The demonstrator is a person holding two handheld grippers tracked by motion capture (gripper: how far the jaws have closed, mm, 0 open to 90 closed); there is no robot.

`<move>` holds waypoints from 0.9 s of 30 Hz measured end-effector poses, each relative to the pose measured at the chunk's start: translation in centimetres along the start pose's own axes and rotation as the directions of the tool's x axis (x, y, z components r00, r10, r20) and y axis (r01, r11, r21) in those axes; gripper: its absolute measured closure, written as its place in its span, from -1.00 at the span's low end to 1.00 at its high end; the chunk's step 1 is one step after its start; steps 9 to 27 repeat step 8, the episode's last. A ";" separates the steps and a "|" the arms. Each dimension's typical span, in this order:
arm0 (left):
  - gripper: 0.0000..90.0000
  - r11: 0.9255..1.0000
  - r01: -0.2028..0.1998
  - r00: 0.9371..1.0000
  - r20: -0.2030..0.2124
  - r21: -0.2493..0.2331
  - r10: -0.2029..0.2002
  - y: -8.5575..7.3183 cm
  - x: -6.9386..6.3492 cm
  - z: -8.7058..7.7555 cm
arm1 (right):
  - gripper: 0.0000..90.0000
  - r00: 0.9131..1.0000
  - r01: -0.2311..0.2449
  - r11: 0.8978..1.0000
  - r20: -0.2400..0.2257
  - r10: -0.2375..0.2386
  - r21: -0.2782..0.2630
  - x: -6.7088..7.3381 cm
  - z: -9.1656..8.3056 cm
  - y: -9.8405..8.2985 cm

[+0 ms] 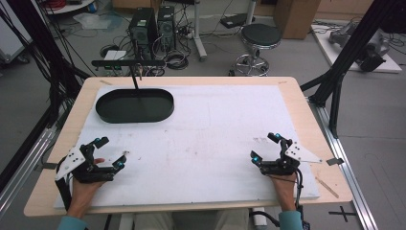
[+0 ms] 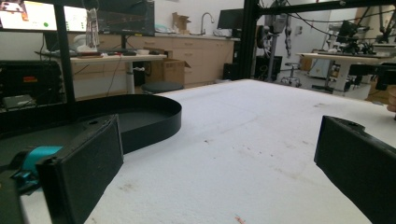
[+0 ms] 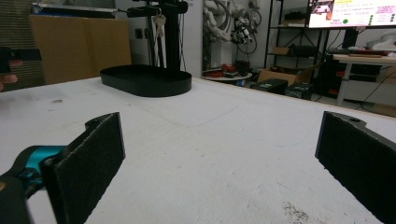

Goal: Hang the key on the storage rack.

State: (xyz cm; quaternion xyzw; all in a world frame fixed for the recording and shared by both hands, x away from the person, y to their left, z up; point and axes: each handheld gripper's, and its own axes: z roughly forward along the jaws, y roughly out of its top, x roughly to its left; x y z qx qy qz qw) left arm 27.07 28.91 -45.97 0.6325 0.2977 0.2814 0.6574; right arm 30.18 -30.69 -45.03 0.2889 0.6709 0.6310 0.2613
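high view looks down on a wooden table (image 1: 287,84) covered by a white mat (image 1: 201,139), with both grippers resting near the mat's near edge. the left gripper (image 1: 109,153) sits by the near left corner of the mat, held in the person's left hand (image 1: 85,189), its jaws spread wide with nothing between them. the right gripper (image 1: 265,146) sits toward the near right corner in the right hand (image 1: 283,184), jaws likewise apart and empty. the two grippers are well apart from each other, with bare mat between them

a black oval tray (image 1: 134,106) lies at the far left part of the mat, near its far edge. a thin black post (image 1: 136,79) rises from the tray and carries a horizontal bar (image 1: 128,63) at its top. the tray looks empty from above

left gripper view has its two black jaws rising at the bottom corners, wide apart, with the white mat (image 2: 243,126) between them and the tray's curved wall (image 2: 154,126) just beyond the left jaw; the post (image 2: 65,60) stands at the far left

right gripper view shows the same wide gap between its jaws over the mat (image 3: 210,154). the tray (image 3: 145,80) lies far across the mat, and a bunch of keys (image 3: 158,22) hangs from the bar (image 3: 156,9) above it. at the left edge of this view the other hand's gripper (image 3: 16,55) shows small

a black round stool (image 1: 258,38) stands on the floor beyond the table's far edge
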 end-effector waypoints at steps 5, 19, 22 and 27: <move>-0.96 1.000 0.005 1.000 -0.018 0.008 -0.005 0.0 0.0 0.0 | -0.99 1.000 0.000 1.000 0.000 0.000 0.000 0.0 0.0 0.0; -0.96 1.000 -0.001 1.000 -0.020 0.007 0.002 0.0 -0.1 0.0 | -0.99 1.000 -0.002 1.000 -0.002 0.002 0.004 0.1 0.0 0.0; -0.96 1.000 -0.001 1.000 -0.020 0.007 0.002 0.0 -0.1 0.0 | -0.99 1.000 -0.002 1.000 -0.002 0.002 0.004 0.1 0.0 0.0; -0.96 1.000 -0.001 1.000 -0.020 0.007 0.002 0.0 -0.1 0.0 | -0.99 1.000 -0.002 1.000 -0.002 0.002 0.004 0.1 0.0 0.0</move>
